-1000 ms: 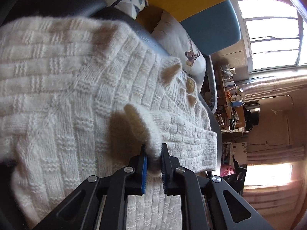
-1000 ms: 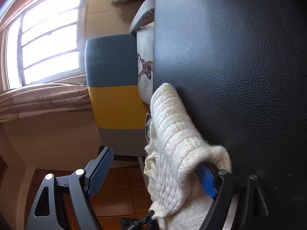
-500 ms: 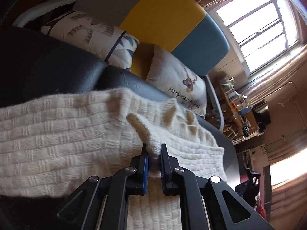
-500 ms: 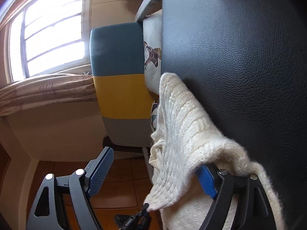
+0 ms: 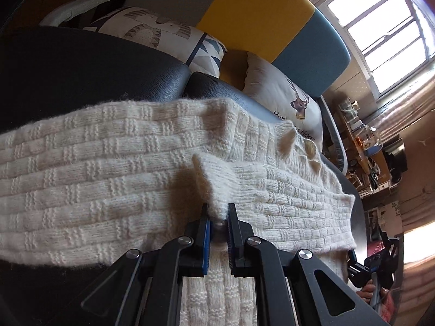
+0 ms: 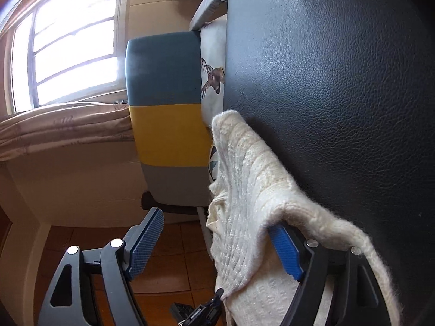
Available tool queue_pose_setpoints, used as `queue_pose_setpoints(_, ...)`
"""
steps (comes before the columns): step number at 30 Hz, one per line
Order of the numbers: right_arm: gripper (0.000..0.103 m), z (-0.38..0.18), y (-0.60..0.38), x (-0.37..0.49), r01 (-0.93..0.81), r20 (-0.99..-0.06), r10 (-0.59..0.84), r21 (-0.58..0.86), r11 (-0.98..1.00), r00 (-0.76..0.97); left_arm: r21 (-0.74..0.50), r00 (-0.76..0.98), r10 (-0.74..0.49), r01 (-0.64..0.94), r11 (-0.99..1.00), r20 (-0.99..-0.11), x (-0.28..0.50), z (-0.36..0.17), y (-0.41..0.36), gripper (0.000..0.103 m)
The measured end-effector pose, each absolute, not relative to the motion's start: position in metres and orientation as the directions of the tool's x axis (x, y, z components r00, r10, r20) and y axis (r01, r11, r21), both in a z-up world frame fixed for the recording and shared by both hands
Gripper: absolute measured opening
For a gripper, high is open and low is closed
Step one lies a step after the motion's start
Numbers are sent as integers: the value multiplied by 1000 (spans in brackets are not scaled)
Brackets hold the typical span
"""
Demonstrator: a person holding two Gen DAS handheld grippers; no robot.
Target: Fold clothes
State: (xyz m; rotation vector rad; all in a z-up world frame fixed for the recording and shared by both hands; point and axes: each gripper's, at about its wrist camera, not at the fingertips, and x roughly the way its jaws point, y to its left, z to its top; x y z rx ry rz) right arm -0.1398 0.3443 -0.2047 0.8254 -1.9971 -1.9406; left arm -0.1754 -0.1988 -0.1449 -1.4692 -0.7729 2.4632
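Left wrist view: the cream basket-weave knitted sweater (image 5: 114, 179) lies spread across the black leather-look padded surface (image 5: 81, 70). The left gripper (image 5: 218, 218) is pressed together on a raised fold of the knit; a peak of fabric stands up out of its blue pads, and the pinched part itself is hidden between them. Small tan points along the sweater's far edge may be buttons; too small to tell. The sweater's near part runs under the gripper frame and is cut off by the lower edge. Beyond the black surface: a white cushion printed with a deer (image 5: 285, 100), its lettering partly covered by the knit, and a yellow, teal and grey panelled backrest (image 5: 258, 19). At the lower right edge, a second black gripper and part of a hand, mostly cropped.

Right wrist view: the right gripper (image 6: 217, 241) is spread wide. Its left finger (image 6: 145, 240) hangs in free air over the brown tiled floor (image 6: 174, 244). The other blue pad sits beneath a draped edge of the sweater (image 6: 244, 195), which covers the finger's outer side. Nothing is clamped between the pads.
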Motion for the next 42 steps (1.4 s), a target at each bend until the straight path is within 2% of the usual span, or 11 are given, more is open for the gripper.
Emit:
queue_pose_setpoints(5,79,-208,357,-127,-297,-312,-493,948,-111,-812,-505,-435,432,61,-861,-790,-167,-152,-185,11)
queue_pose_setpoints(6,79,-208,359,-124,-284,-302,-494,952,-114,-815,-519,-434,446,61,-852,-783,-165,-150,-186,12)
queue_pose_setpoints(10,79,-193,365,-116,-291,-355,-497,935,-205,-792,-528,-443,437,103,-843,-783,-161,-144,-201,19)
queue_pose_setpoints(14,80,-165,366,-116,-245,-458,-490,865,-438,-742,-510,-477,393,141,-849,-786,-157,-133,-216,19)
queue_pose_setpoints(18,80,-137,349,-138,-128,-551,-458,724,-678,-697,-475,-500,386,59,-878,-775,-157,-116,-196,19)
queue_pose_setpoints(21,79,-141,347,-169,-86,-550,-504,728,-680,-666,-419,-488,390,-54,-906,-781,-161,-110,-161,19)
queue_pose_setpoints(26,63,-164,354,-222,-122,-588,-532,732,-670,-609,-354,-467,365,-115,-928,-805,-169,-123,-133,19)
queue_pose_setpoints(28,61,-174,353,-236,-130,-618,-534,715,-687,-577,-354,-454,361,-104,-930,-815,-173,-133,-134,19)
queue_pose_setpoints(31,12,-176,345,-241,-120,-663,-501,660,-741,-557,-379,-458,378,-94,-921,-805,-175,-143,-138,19)
queue_pose_setpoints(38,10,-168,322,-240,-73,-762,-352,461,-885,-543,-397,-485,387,-88,-914,-784,-167,-150,-140,19)
queue_pose_setpoints(42,14,-163,308,-240,-45,-802,-257,332,-942,-539,-385,-484,376,-86,-919,-790,-167,-148,-139,19)
